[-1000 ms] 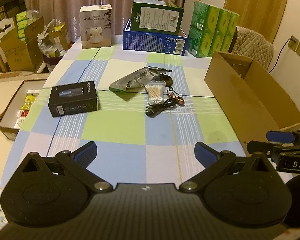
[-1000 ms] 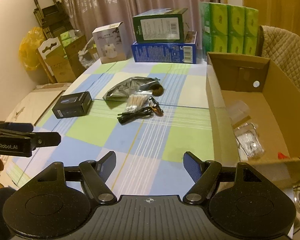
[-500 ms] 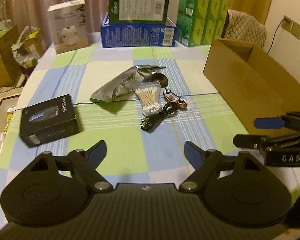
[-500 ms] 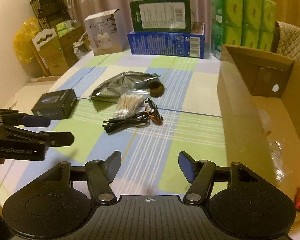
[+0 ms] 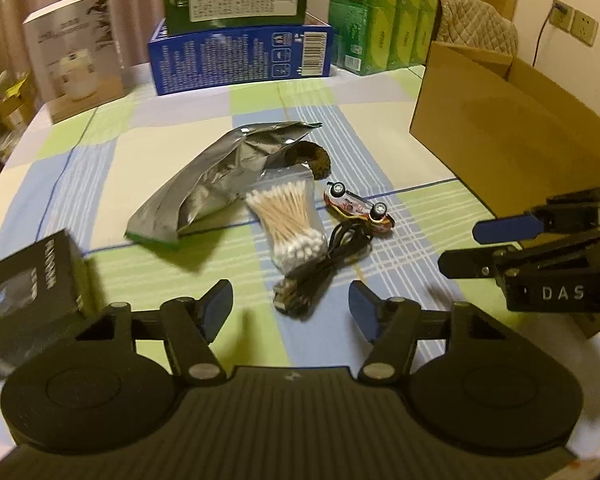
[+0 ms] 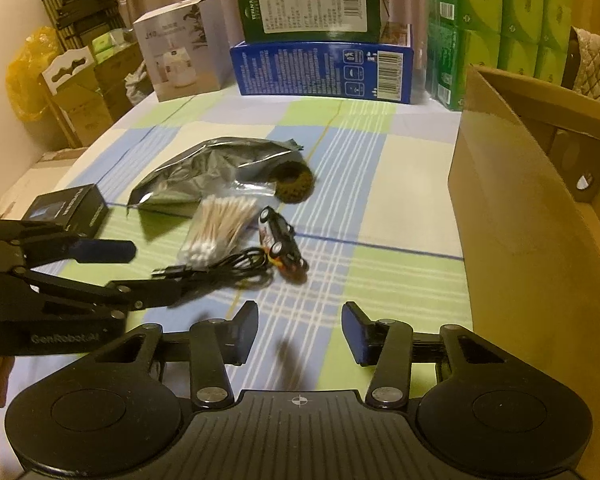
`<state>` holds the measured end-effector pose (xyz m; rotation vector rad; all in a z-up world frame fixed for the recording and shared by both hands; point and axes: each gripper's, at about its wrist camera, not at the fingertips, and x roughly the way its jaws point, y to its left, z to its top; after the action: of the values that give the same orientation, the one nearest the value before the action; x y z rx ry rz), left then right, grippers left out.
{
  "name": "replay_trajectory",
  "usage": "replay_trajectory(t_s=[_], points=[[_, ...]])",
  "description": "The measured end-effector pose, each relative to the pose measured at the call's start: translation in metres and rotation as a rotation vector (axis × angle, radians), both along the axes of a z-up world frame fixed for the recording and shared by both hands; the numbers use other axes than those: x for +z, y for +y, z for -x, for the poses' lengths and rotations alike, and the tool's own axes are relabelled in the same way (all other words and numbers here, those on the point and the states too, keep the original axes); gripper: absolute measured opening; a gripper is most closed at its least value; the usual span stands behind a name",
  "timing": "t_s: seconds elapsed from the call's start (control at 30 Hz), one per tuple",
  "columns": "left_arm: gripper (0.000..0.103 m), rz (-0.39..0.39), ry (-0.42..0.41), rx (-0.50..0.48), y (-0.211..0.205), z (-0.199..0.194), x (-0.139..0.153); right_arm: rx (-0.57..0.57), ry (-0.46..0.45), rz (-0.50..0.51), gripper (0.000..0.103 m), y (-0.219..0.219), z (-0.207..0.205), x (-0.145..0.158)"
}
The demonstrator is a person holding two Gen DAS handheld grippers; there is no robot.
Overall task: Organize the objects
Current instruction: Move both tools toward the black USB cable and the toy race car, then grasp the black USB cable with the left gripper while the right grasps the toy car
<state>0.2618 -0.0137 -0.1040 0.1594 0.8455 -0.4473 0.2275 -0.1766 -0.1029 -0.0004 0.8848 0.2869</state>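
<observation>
Both grippers, left (image 5: 290, 306) and right (image 6: 300, 332), gape wide and empty, now nearer the coiled black cable (image 5: 324, 266) than a second ago.

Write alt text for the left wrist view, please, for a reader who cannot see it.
The open left gripper hovers over a checked tablecloth, just short of a coiled black cable. Beyond lie a bag of cotton swabs, a toy car and a silver pouch. The open right gripper enters from the right, before a cardboard box.
</observation>
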Motion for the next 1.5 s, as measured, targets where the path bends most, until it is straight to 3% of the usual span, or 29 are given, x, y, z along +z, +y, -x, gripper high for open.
replay_trajectory(t_s=[0.37, 0.53, 0.8, 1.13, 1.33, 1.4, 1.5], points=[[0.031, -0.009, 0.044, -0.098, -0.017, -0.023, -0.023, -0.009, -0.001, -0.013, 0.044, -0.002, -0.023, -0.005], [0.025, 0.019, 0.071, -0.036, -0.011, -0.021, -0.024, 0.003, -0.001, -0.017, 0.044, 0.001, -0.028, -0.007], [0.025, 0.009, 0.096, 0.142, 0.012, -0.008, -0.019, 0.067, -0.012, -0.028, 0.044, 0.017, -0.039, -0.015], [0.027, 0.047, 0.088, 0.129, 0.017, -0.010, -0.023, 0.126, -0.061, 0.004, 0.044, 0.031, -0.065, -0.028], [0.027, 0.066, 0.077, 0.121, 0.018, -0.010, -0.022, 0.163, -0.049, 0.066, 0.031, 0.042, -0.074, -0.038], [0.027, 0.062, 0.074, 0.118, 0.019, -0.010, -0.022, 0.167, -0.051, 0.090, 0.021, 0.043, -0.073, -0.040], [0.027, 0.064, 0.076, 0.117, 0.019, -0.011, -0.023, 0.168, -0.035, 0.097, 0.020, 0.043, -0.071, -0.038]])
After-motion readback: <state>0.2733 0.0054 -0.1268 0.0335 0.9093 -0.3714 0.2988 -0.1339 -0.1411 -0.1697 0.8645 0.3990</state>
